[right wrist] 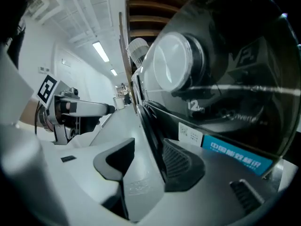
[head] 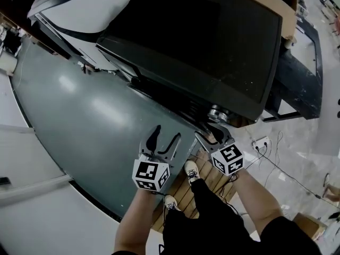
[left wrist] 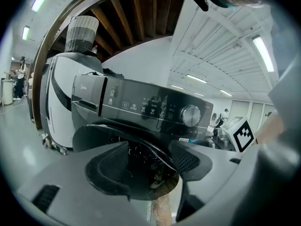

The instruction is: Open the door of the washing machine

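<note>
Both forearms (head: 135,222) are bare and reach from the near edge toward the washer (head: 202,41), with the marker cubes facing up. The left gripper (head: 166,134) hangs over a grey surface (head: 90,116), to the left of the right gripper (head: 213,136) and near it. The right gripper sits just below the knob (head: 215,113) at the right end of the control panel (left wrist: 141,105).

Left tongs: released and standing apart, with nothing between them. The dark door (left wrist: 94,134) shows beyond the gap. Right tongs: released and set astride the door rim (right wrist: 150,135). The rim lies against the right pad and is clear of the left pad.

From the head view the door cannot be made out; the washer's dark top and the grippers cover that area. The right gripper view cuts off most of the door face, and the labels on it are too blurred to read. No view shows whether the door is latched or ajar.

The door sits on the washer front, directly under the control panel, with its face toward the person. Its rim runs near to far through the right tongs
</note>
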A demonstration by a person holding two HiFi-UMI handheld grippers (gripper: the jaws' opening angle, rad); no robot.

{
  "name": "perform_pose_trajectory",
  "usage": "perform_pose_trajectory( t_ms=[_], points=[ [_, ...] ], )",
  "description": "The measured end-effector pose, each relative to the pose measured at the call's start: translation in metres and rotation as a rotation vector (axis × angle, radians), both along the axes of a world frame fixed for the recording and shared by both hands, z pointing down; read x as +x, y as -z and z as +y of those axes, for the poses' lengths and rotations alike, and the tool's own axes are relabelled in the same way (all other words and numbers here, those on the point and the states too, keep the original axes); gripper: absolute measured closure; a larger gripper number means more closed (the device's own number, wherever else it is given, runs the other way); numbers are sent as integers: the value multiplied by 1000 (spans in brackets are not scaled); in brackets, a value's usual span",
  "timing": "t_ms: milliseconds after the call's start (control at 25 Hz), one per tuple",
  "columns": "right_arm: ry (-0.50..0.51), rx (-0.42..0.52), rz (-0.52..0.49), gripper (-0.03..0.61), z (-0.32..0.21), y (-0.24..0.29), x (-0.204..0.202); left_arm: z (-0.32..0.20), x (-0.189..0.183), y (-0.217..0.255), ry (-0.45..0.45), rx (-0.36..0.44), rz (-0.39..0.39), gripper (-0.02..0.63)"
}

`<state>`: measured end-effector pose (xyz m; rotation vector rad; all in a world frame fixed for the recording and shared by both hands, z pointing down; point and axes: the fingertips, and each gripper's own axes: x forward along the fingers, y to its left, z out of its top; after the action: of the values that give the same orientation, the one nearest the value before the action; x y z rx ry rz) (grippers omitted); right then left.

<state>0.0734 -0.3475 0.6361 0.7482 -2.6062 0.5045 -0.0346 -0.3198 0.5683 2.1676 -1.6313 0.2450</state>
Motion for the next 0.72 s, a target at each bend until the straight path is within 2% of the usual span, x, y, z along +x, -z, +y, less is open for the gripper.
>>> perform_pose_trajectory(
  t_ms=[320,440,720],
  points=[
    [9,-77,70,411,-7,-56,-2,-13,0,-33,7,-47,19,328],
    [-2,-78,78,451,-10,-62,-3,-17,0,-40,10,-53,29,328],
    [-7,-94,66,462,-9,-62,-2,-17,8,-48,5,-60,47,328]
  ],
)
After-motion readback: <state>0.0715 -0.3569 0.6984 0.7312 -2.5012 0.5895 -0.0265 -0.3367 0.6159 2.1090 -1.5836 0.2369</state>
